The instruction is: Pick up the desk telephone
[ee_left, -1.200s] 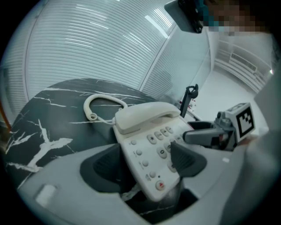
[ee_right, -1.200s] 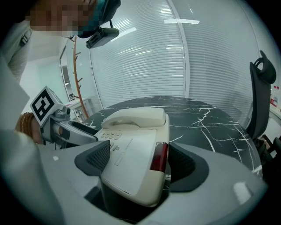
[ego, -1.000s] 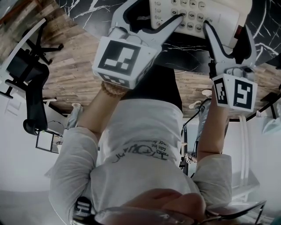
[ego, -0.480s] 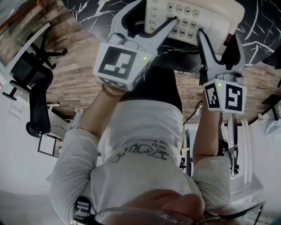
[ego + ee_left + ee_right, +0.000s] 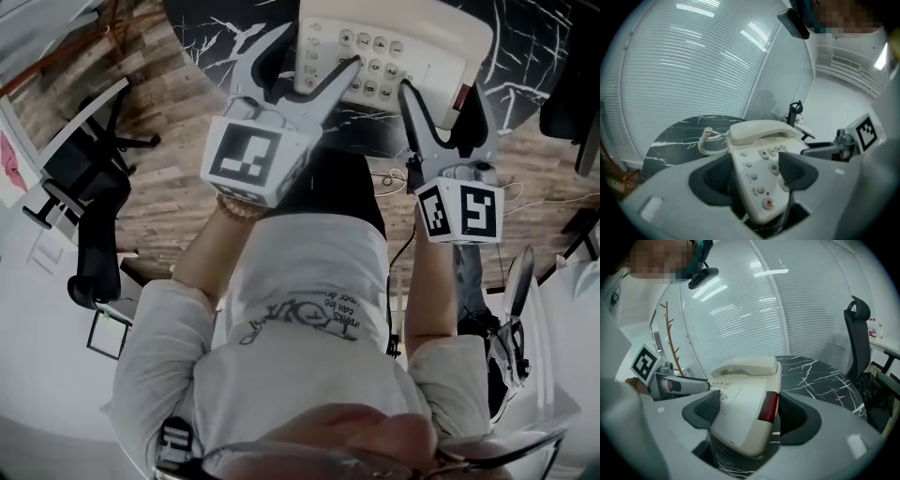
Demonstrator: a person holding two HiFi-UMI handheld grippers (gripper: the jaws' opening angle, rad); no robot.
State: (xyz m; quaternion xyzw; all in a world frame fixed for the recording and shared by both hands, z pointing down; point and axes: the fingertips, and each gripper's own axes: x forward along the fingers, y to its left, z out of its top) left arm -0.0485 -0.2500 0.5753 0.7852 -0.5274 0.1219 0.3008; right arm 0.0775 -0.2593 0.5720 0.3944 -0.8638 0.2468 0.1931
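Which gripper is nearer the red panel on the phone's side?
Right. The right gripper clamps the desk telephone with one jaw beside the red panel; the left gripper clamps the keypad end, opposite. Both grippers' jaws have just been closing.

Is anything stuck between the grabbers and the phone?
No, nothing visible. The left gripper and right gripper have just been closing their jaws, and each now clamps a near corner of the desk telephone directly.

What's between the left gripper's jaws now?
The keypad end of the desk telephone, gripped; the left gripper has just been closing its jaws. Left gripper view shows it.
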